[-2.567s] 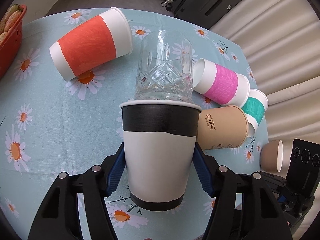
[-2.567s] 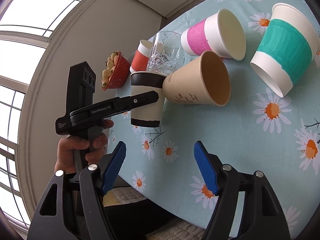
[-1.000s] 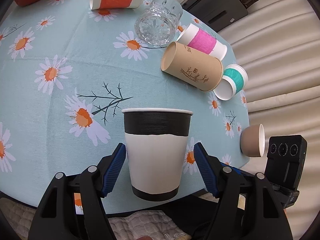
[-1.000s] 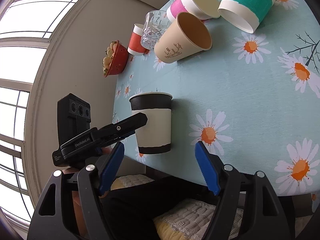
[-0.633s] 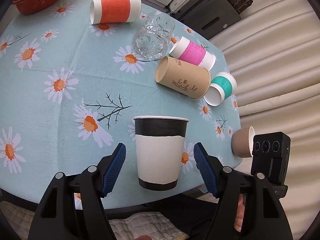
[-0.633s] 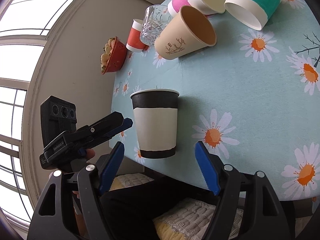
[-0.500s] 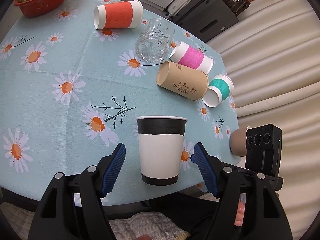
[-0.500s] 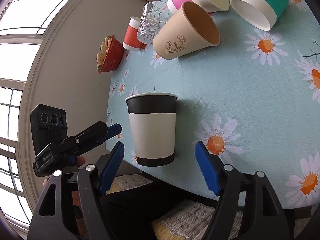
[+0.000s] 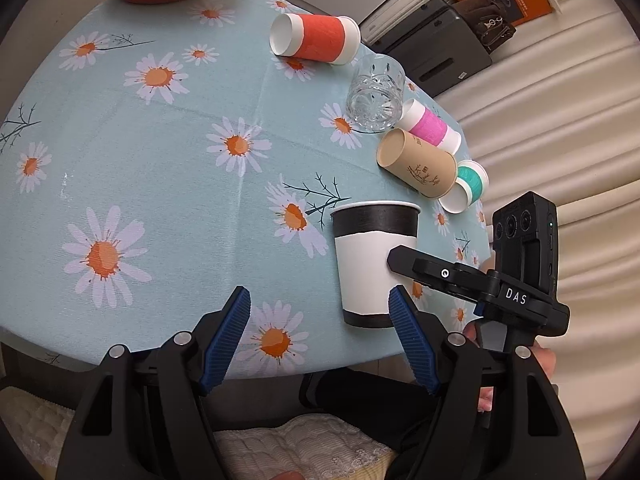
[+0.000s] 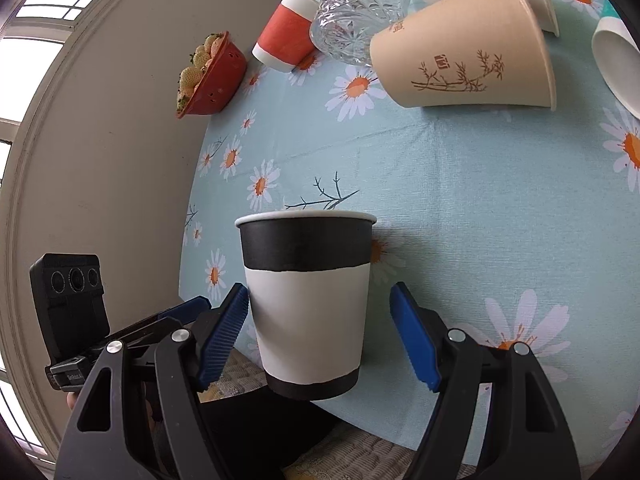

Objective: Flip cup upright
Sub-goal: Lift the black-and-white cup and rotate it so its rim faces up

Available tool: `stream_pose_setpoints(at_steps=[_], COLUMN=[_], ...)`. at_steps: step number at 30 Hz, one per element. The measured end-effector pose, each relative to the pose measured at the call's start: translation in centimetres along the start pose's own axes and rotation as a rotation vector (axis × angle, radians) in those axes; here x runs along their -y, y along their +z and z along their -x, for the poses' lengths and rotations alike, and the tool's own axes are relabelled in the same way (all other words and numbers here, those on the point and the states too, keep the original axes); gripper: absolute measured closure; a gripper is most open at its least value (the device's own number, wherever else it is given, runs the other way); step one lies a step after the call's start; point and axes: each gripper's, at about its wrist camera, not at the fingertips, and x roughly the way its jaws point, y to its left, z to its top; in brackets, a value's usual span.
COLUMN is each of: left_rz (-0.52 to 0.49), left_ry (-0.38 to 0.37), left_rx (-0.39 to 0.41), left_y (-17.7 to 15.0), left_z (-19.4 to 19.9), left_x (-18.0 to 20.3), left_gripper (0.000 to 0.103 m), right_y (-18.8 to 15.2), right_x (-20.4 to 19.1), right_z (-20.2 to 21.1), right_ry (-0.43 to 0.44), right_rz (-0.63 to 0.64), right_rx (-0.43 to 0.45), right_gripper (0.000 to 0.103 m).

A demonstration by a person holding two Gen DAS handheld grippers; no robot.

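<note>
On the table (image 9: 168, 168): six cups

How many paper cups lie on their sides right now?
4: the orange cup near the table's far edge, then a cluster at the right edge: pink cup, kraft cup, teal cup. None appear hidden.

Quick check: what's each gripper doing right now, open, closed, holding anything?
Left gripper: open, holding nothing.
Right gripper: open around the black-and-white cup, which stands upright on the table; not clamped.
</note>
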Motion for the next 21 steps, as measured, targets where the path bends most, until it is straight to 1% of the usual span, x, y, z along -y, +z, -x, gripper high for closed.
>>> stream_pose_setpoints(at_steps=[8, 9, 11, 12, 17, 21], left_rz=[0.004, 0.003, -0.002, -0.003, 0.004, 0.007], left_ry=[-0.001, -0.003, -0.004, -0.006, -0.021, -0.036], left_rx=[-0.019, -0.022, -0.024, -0.023, -0.013, 0.003], left_y=[-0.2, -0.2, -0.3, -0.3, -0.2, -0.2], left_z=[-0.1, -0.2, -0.2, -0.1, 0.1, 0.6], left_x=[-1.6, -1.6, -1.7, -1.8, -1.8, -1.4], left_gripper=[0.033, 0.033, 0.033, 0.033, 0.033, 0.033], right_y=[0.7, 0.7, 0.6, 0.6, 0.5, -0.3], right_x=[-0.1, -0.1, -0.2, -0.3, -0.8, -1.4], right_z=[-1.3, -1.2, -1.4, -1.3, -0.7, 1.2], right_ry=[-0.01, -0.008, -0.003, -0.002, -0.02, -0.048], right_rz=[-0.001, -0.001, 0.001, 0.001, 0.019, 0.049], right_rx=[-0.049, -0.048, -0.052, -0.051, -0.014, 0.065], right_gripper=[0.031, 0.031, 0.037, 0.037, 0.038, 0.039])
